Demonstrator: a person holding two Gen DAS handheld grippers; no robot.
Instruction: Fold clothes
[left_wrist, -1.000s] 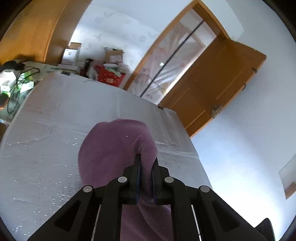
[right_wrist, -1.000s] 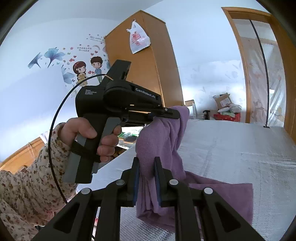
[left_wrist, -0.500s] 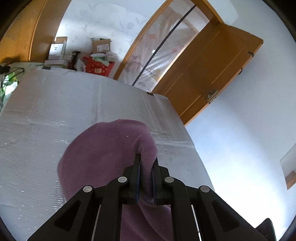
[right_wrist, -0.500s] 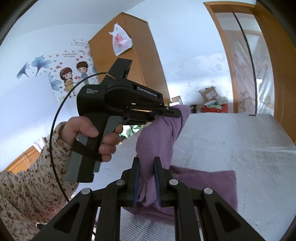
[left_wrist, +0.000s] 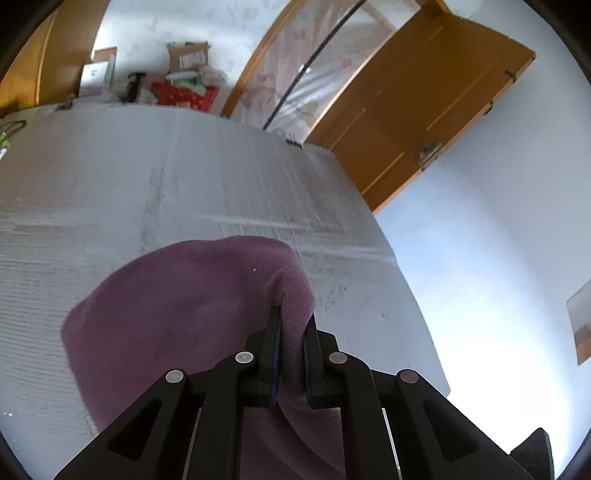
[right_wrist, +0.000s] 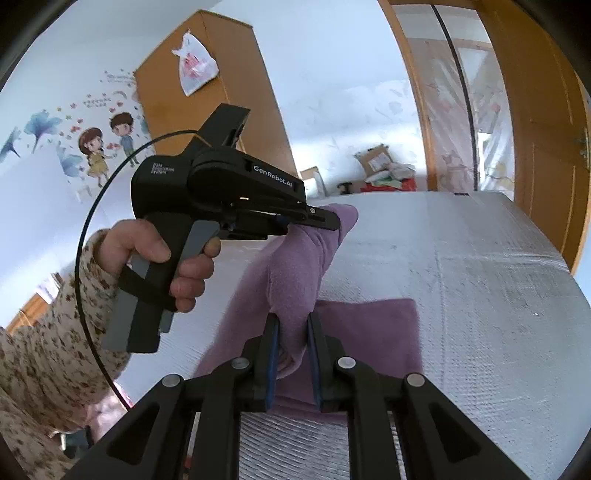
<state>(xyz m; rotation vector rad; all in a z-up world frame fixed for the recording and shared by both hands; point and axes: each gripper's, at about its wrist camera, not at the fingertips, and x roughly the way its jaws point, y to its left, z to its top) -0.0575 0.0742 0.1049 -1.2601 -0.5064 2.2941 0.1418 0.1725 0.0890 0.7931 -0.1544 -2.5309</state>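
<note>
I have both tongs, left (left_wrist: 293, 350) and right (right_wrist: 291, 354), clamped nearly closed on the purple garment (right_wrist: 295, 266), its far half lying on the bench (right_wrist: 498, 295) ahead. I'd lower the 2 corners together, edges aligned.

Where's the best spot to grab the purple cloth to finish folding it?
By the top edge, where it's held now: the left gripper and right gripper each pinch a raised corner of the cloth, coming from the near side. The far part already lies flat on the table, so the held edge can probably be laid over it.
</note>
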